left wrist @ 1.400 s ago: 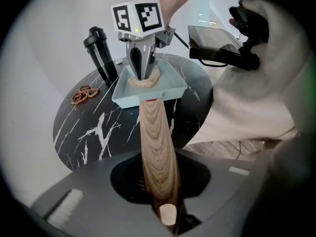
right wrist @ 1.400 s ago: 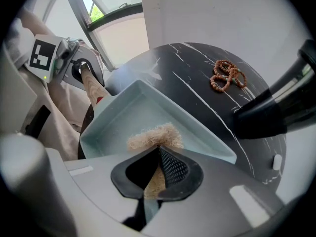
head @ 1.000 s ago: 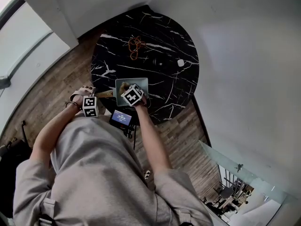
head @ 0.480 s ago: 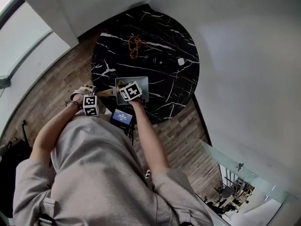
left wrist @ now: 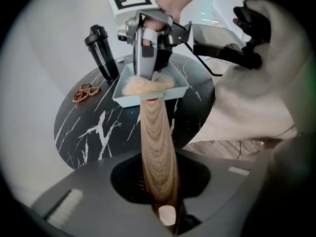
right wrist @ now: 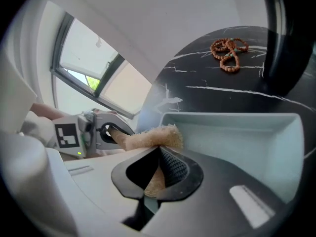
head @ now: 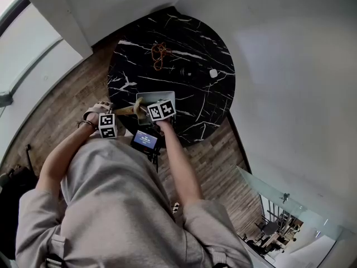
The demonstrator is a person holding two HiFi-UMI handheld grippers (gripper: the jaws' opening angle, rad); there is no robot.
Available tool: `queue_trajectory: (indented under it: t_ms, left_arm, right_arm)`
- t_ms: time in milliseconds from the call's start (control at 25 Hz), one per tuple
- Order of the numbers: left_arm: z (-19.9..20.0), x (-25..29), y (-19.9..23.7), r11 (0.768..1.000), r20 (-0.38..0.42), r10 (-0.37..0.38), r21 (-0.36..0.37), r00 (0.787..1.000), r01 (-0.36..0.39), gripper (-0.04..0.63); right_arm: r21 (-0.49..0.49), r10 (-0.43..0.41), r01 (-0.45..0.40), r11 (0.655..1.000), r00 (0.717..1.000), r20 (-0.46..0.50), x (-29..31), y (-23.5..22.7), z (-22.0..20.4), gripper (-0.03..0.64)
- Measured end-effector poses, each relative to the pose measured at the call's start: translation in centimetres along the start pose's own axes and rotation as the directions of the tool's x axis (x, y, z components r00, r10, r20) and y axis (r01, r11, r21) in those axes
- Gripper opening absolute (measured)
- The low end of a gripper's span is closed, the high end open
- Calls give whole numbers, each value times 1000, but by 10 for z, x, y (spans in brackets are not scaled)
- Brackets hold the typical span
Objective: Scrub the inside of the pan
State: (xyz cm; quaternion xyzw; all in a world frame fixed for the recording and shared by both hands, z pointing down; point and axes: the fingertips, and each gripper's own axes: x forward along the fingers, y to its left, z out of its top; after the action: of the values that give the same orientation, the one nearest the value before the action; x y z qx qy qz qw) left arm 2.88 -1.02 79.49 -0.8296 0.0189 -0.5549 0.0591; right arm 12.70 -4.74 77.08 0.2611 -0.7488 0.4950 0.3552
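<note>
Head view: pan (head: pixel 168 96) half hidden beneath right claw (head: pixel 155 112)

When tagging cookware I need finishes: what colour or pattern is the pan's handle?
Light brown wood grain on the handle, clearest in the left gripper view.

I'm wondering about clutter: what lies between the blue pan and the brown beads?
Nothing; only bare black marble tabletop separates the pan from the beads, as the head view shows.

In the head view the pan (head: pixel 168 97) is largely covered by the right gripper (head: pixel 158 112) (its marker cube above all).
</note>
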Motion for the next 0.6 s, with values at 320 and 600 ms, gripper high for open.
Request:
queue_trajectory:
  t_ms: [320,600]
  left_arm:
    - [1,-1,0,1000,3,13,-8,1000,-13,61]
    - [0,0,-1,1000,-3,18,-16,1000,-18,60]
  right_arm:
    - [-187,-8,42,981,984,179,-57,7,25,23]
    - [-487,-495,411,771,868,-51,-73,-74,-16,23]
